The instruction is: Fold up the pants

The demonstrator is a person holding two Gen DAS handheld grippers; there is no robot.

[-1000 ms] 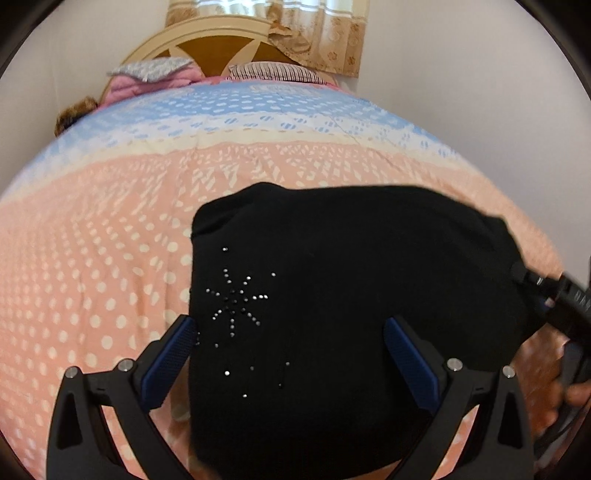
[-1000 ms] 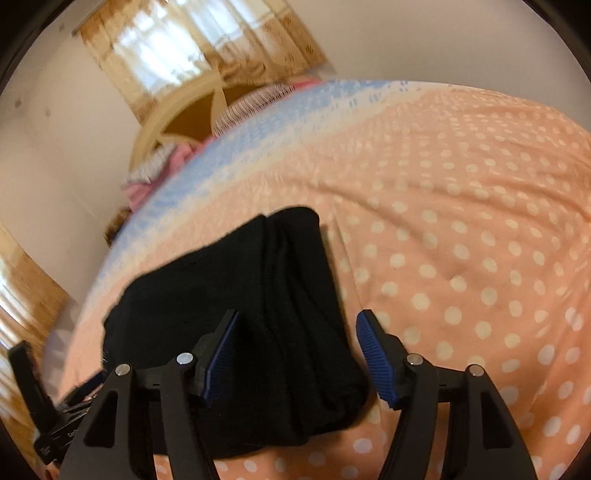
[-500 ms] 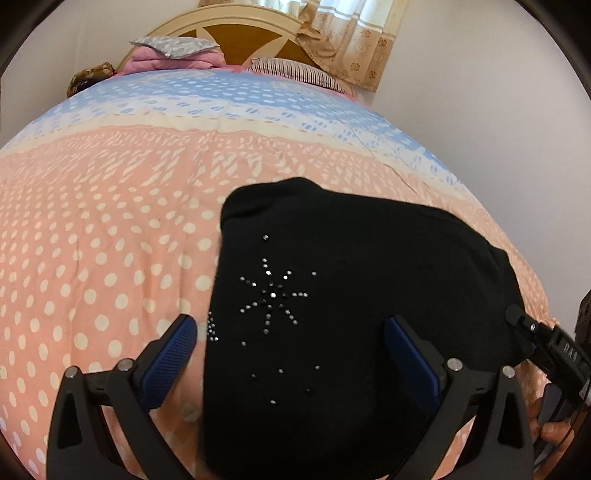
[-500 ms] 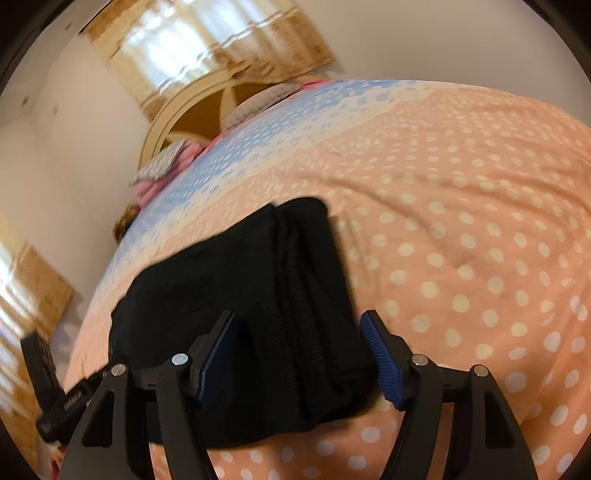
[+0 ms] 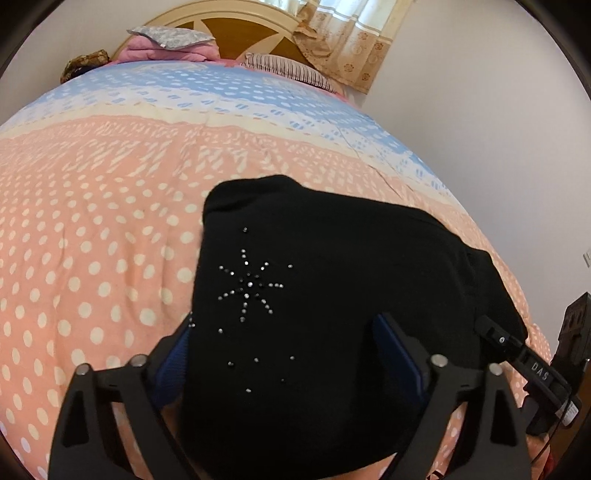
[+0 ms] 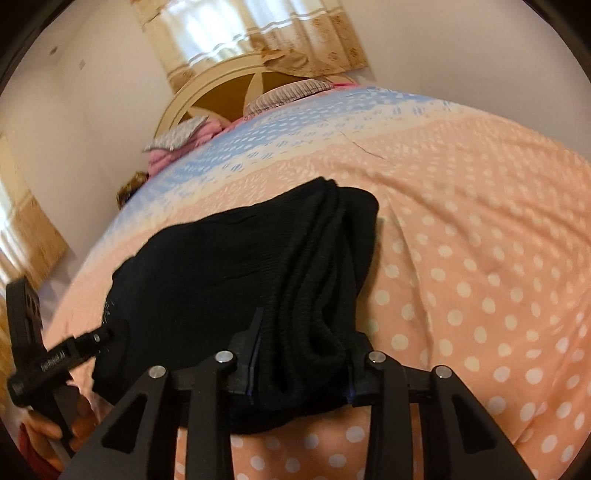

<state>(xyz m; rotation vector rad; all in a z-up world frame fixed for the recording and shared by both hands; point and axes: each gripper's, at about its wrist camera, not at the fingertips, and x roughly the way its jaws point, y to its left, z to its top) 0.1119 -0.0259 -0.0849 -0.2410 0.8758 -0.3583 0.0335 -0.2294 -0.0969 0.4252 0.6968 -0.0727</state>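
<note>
my right gripper (image 6: 301, 360) is closing on the thick banded end of the black pants (image 6: 236, 280), and the pads are already squeezing that bunched stack of ribbed layers between them, so that side is clamped on fabric. my left gripper (image 5: 288, 354) is closing too, but it's a looser story: the pants (image 5: 332, 295) fill the gap between the blue pads, the left pad tucked right at the fabric's edge and the right pad lying on top of the cloth, and i don't see them pinching anything yet.

the pants themselves are a folded dark bundle lying flat on the bedspread (image 5: 92, 221), on the peach polka-dot part of it. there's a little starburst of rhinestones (image 5: 251, 286) on the top layer, sitting just ahead of my left pads. from the right wrist view the bundle's elastic edge runs away from my jaws toward the head of the bed.

past the pants, the bedspread turns into a blue and white band. beyond that there's a striped pillow (image 5: 291, 68), a pink pile of bedding with a grey patterned pillow (image 5: 173, 37) on top, then the cream and wood headboard (image 5: 236, 22). a beige curtain (image 5: 351, 40) hangs at the wall behind the headboard.

in the right wrist view you can see my left hand (image 6: 55, 432) gripping its handle off beside the pants.
</note>
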